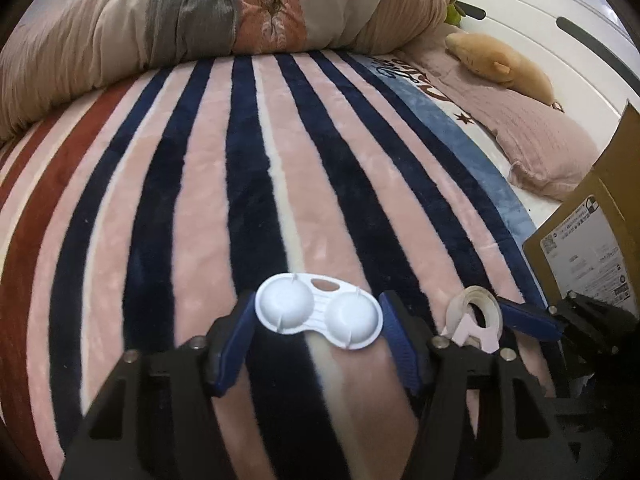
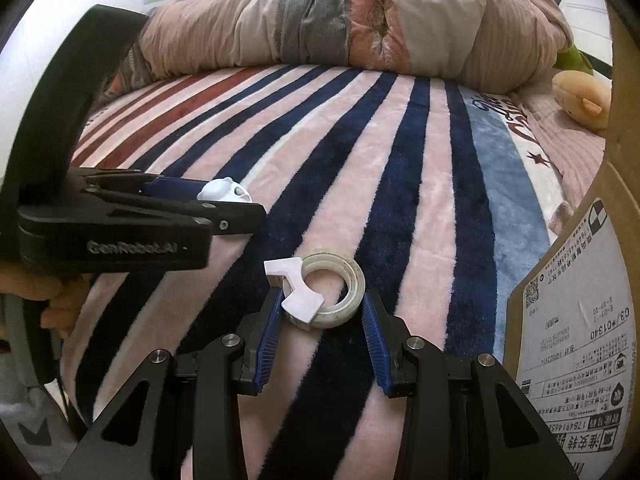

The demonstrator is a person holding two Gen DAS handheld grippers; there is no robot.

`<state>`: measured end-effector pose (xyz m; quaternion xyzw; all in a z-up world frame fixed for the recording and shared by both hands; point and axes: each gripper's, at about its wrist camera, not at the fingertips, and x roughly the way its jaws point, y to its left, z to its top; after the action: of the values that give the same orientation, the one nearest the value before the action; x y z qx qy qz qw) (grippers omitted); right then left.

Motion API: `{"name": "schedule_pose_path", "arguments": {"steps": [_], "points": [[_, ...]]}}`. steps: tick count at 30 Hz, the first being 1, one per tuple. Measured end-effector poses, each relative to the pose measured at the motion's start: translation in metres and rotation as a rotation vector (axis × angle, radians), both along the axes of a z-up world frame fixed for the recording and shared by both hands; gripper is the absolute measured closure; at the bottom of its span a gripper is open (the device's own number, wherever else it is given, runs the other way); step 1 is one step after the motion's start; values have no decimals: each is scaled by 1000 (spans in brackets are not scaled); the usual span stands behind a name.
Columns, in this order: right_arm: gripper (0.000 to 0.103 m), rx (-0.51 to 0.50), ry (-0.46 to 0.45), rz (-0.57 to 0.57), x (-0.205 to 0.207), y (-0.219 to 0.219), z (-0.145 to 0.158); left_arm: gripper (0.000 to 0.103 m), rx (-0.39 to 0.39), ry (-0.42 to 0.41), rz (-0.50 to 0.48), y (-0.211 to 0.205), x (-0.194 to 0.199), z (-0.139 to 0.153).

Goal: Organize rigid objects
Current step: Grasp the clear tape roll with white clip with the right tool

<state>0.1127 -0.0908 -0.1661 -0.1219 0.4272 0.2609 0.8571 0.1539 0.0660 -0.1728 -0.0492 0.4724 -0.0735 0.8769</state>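
- White moulded-plastic contact lens case with two domed cups (image 1: 318,312) lies on the striped plush blanket (image 1: 280,160) of the bed, right between the left tongs (image 1: 318,320). Blue pads flank both ends; whether they press yet, I cannot tell.
- It looks light, stiff and glossy, probably slippery on the domes. Best taken end to end across the flat rim.
- Just beside it, a translucent tape roll in a white plastic dispenser clip (image 2: 324,294) sits inside the right tongs (image 2: 320,316), pads closed in on either side and apparently pinching it.
- Hard ring, squeeze across the outer wall; the clip may twist.
- Brown cardboard box (image 2: 576,320) waits near, at right.
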Motion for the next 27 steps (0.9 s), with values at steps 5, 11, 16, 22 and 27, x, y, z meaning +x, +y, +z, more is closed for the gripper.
{"name": "schedule_pose_path", "arguments": {"steps": [5, 11, 16, 22, 27], "points": [[68, 4, -1, 6, -4, 2, 5, 44, -7, -5, -2, 5, -7, 5], [68, 21, -36, 31, -20, 8, 25, 44, -6, -61, 11, 11, -33, 33], [68, 66, -93, 73, -43, 15, 58, 44, 6, -145, 28, 21, -67, 72], [68, 151, -197, 122, -76, 6, 115, 44, -4, -281, 16, 23, -114, 132], [68, 213, -281, 87, -92, -31, 158, 44, -30, -379, -58, -3, -136, 178]]}}
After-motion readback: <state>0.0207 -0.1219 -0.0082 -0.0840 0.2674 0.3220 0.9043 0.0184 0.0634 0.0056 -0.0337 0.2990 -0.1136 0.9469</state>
